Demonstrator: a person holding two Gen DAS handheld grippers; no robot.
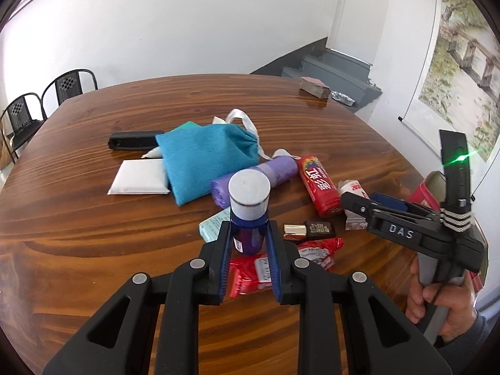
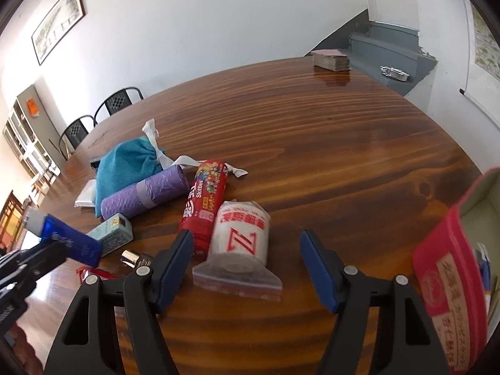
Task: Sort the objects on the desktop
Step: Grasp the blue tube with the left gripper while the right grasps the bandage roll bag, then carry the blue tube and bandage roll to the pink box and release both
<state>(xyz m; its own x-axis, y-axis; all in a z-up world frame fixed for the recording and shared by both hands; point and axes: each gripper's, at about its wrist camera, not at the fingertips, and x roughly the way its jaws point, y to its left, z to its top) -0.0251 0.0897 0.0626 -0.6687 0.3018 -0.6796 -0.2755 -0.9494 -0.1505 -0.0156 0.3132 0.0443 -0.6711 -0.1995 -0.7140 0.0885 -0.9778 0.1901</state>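
Spreading across both views is a round dark-brown wooden table (image 1: 93, 218), w/ clutter grouped near its middle. Biggest item: teal cloth drawstring pouch (image 1: 206, 159), lying over a white flat packet (image 1: 140, 176) and partly over a black slim case (image 1: 132, 140) behind it. Purple rolled plastic bags (image 1: 265, 172) lie against the pouch's near edge; red cylindrical Skittles tube (image 1: 317, 184) just beside the roll, on its right. White gauze roll in clear zip bag (image 2: 239, 240) sits by the tube's near end, btw the right gripper's fingers but not touched. Red open-top carton (image 2: 450, 268) stands at far right of the right wrist view. Smaller stuff: pale-green small box (image 2: 114, 234), red foil snack packets (image 1: 250, 273), black-and-silver lighter-like thing (image 1: 307, 231). Stack of cards (image 2: 331, 59) at far table edge, well apart from the rest.

Left gripper (image 1: 249, 240): fingers narrowly spaced, clamped on a blue translucent bottle w/ white cap (image 1: 249, 215), bottle upright in that view, lifted above the snack packets. Right wrist view shows same bottle tilted, off the table.

Right gripper (image 2: 245, 265): fingers spread wide, holding nothing, low over the table; gauze bag in the gap, nearer the left finger.
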